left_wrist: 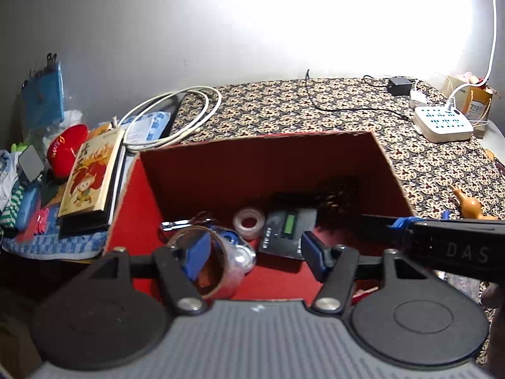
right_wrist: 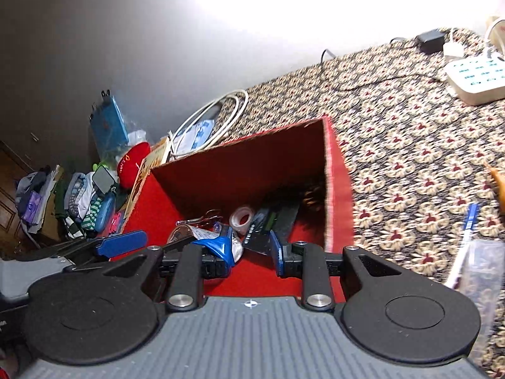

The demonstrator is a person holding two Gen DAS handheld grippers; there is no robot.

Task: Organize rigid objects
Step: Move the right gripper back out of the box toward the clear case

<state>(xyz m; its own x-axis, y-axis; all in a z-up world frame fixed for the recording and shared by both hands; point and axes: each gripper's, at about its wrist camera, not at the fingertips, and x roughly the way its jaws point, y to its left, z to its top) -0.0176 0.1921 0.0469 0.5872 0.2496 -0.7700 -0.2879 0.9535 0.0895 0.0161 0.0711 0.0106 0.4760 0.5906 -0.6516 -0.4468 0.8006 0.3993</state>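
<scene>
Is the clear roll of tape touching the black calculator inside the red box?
Cannot tell. In both wrist views the clear tape roll sits right beside the black calculator, with no plain gap or contact.

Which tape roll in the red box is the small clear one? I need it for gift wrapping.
The small clear roll lies flat beside the black calculator; the other roll, nearer the camera, is bigger and brown.

My view into the red box (left_wrist: pixel 148 195): its near wall is hidden behind the gripper body. A brown tape roll (left_wrist: pixel 217 265) sits partly behind a blue pad. The dark far corner blurs into shadow. Right of the box, an orange figurine (left_wrist: pixel 467 205) is half covered.
</scene>
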